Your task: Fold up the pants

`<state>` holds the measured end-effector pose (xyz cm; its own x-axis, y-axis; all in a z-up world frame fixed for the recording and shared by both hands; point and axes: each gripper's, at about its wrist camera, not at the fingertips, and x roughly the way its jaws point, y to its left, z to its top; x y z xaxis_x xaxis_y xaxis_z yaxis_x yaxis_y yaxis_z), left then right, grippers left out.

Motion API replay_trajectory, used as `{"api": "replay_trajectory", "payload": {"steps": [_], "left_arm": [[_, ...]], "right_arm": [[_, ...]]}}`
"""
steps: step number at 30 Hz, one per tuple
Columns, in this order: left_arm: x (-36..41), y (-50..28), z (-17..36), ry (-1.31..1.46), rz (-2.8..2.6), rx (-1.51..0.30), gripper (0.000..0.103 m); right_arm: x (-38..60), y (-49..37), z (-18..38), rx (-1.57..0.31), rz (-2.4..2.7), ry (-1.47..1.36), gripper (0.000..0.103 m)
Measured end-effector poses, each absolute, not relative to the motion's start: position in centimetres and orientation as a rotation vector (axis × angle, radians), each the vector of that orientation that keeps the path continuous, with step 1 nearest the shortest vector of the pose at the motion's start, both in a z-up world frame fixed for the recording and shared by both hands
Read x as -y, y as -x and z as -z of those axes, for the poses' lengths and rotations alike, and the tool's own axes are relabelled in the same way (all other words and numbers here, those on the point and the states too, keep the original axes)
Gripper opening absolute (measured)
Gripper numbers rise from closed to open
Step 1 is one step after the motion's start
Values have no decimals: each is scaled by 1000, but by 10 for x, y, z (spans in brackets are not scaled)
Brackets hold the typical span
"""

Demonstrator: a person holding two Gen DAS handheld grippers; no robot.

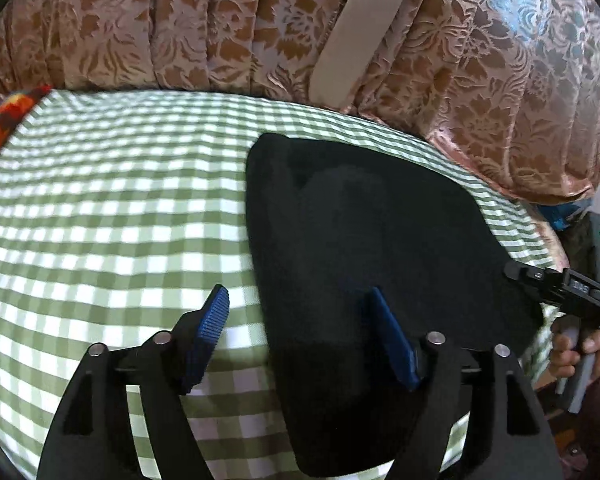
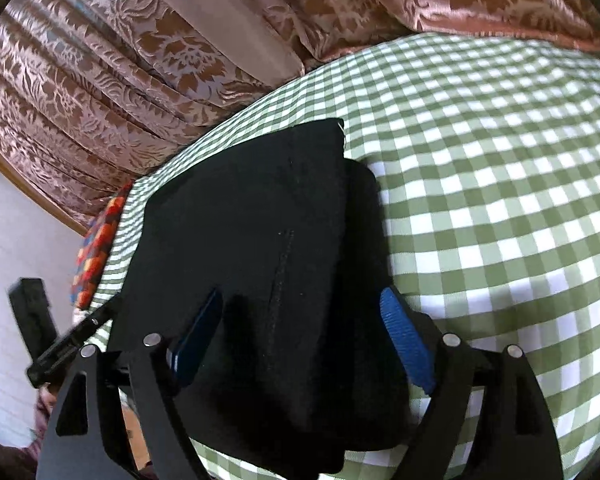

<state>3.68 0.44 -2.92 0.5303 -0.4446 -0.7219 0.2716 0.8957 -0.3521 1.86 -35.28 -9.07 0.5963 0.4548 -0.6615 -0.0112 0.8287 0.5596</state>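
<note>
L gripper (image 1: 300,320) is spread wide, nothing pinched: its L pad (image 1: 210,322) hangs over the green-check cloth (image 1: 120,220), its R pad (image 1: 392,336) over the black pants (image 1: 380,240), so the pants' L edge runs btwn the fingers, below them. R gripper (image 2: 306,326) is also spread, w/ both pads above the pants (image 2: 252,220) near their front edge; no pad presses on fabric. Pants lie folded in a compact dark stack, flat on the check-covered counter, toward its edge in the L wrist view. A hand (image 1: 572,356) holds the R gripper's handle at the far R there. Beyond the counter hangs a floral brown curtain (image 1: 180,32); a multicolour patterned cloth (image 1: 8,120) sits at the counter's far L corner.
</note>
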Motion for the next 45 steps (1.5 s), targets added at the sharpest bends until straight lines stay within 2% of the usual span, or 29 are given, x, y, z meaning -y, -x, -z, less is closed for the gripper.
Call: {"api": "replay_trajectory", "payload": {"steps": [6,11,14,16,18,21,23,29,45], "left_arm": [[-27,-45,47,450,570,-990,72],[-25,-55,62,585,656,-1023,76],[-19,-62,72,629,678,-1050,77],[-14,-63,75,635,696,-1051,77],[-12,-63,73,623,709,-1039,60],[-14,-60,63,612,728,-981,42],[-17,-57,54,607,750,-946,39],[-21,-65,26,569,773,-868,39],[-55,-206,5,433,653,-804,39]], "right_arm": [[369,-31,112,-973,-386,-654,83],[370,-37,120,-984,-470,-688,80],[370,-42,122,-991,-499,-688,74],[368,-43,121,-992,-516,-670,66],[365,-40,116,-983,-522,-644,53],[357,-34,104,-967,-517,-575,47],[353,-33,93,-953,-520,-546,45],[338,-52,70,-905,-552,-484,44],[298,-214,56,-864,-578,-432,45]]}}
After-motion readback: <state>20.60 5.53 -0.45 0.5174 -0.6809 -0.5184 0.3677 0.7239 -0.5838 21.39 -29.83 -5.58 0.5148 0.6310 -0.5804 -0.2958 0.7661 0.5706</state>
